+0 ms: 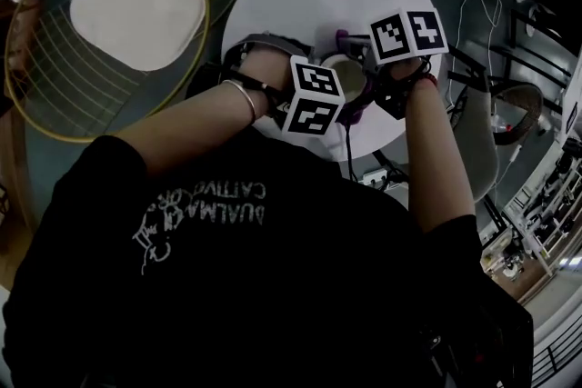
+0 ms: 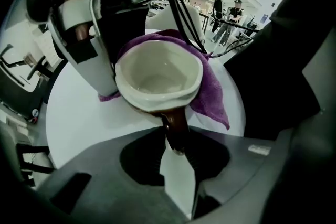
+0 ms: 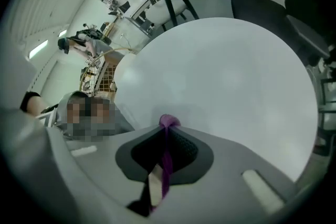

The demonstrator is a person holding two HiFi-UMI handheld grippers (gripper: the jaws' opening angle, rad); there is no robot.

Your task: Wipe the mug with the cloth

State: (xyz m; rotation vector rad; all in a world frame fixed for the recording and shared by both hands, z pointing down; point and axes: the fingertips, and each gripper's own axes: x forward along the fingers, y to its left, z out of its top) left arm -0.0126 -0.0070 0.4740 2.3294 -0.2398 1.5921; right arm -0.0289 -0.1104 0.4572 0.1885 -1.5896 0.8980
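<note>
Between the left gripper (image 2: 176, 150) fingers, the mug (image 2: 157, 73) handle clamped, cup just past the tips, right gripper (image 3: 167, 131) fingers pinched together on a cloth (image 3: 168, 121) fold.

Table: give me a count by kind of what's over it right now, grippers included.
mug: 1
cloth, purple: 1
grippers: 2, the left gripper shut on the mug's handle, the right gripper shut on the cloth
Total: 4
</note>
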